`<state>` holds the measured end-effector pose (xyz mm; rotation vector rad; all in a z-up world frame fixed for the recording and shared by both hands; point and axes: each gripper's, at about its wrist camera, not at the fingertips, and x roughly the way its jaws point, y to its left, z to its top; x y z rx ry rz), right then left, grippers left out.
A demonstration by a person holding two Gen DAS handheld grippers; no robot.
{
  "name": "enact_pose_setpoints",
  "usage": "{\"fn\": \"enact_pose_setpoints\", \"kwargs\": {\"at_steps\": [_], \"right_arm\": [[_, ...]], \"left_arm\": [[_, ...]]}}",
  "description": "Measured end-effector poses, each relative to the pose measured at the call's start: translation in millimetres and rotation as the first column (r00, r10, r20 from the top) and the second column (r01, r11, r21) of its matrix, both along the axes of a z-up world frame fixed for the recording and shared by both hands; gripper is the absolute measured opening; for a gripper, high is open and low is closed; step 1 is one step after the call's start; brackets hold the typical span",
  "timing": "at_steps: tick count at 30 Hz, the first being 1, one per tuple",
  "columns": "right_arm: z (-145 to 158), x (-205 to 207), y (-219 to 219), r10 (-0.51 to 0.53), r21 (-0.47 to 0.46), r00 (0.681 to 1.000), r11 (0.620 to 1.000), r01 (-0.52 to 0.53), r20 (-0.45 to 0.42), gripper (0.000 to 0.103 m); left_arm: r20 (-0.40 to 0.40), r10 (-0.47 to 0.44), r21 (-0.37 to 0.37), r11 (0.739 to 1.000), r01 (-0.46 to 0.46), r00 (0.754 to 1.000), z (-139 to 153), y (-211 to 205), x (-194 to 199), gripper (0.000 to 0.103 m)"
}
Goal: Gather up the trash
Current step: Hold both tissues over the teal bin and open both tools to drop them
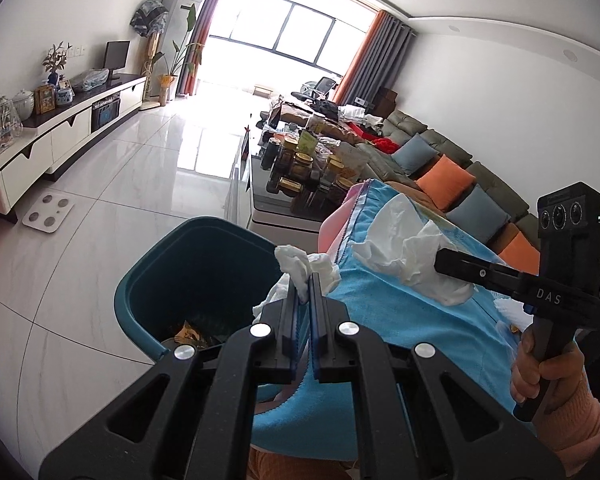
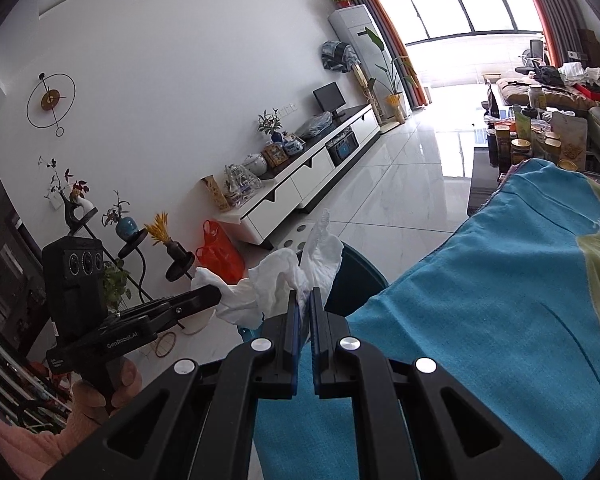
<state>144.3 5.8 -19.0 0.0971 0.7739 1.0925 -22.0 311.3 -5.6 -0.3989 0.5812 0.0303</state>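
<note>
left gripper (image 1: 305,280) at lower centre of its own view, jaws pressed together on a crumpled white tissue (image 1: 306,266); the wad bulges above the tips, creased and soft, with a thin flap trailing down at left. it sits at the right rim of a teal bin (image 1: 140,300), left of centre. scraps lie in the bin's bottom, only partly seen, the gripper body covers them.

right gripper (image 2: 305,298) likewise pinches a second white tissue (image 2: 320,252), a taller twisted piece, ragged at the top. in the left view that gripper (image 1: 440,260) enters from the right edge, tissue over a blue cloth (image 1: 400,312). a hand (image 1: 540,368) grips its handle, cut off by the frame.

farther back: jars on a dark table (image 1: 260,200), labels unreadable. window (image 1: 284,32) blown out white.
</note>
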Motion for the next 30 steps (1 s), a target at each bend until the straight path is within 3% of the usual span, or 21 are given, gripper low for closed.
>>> {"fn": "enact_pose_setpoints", "kwargs": {"at_steps": [30], "right_arm": [[-39.3, 20.1, 71.8, 0.016, -0.155, 0.998, 0.988, -0.025, -0.053, 0.005]], "left_arm": [[-0.099, 0.074, -0.011, 0.997, -0.075, 0.992, -47.7, 9.6, 37.6, 0.005]]}}
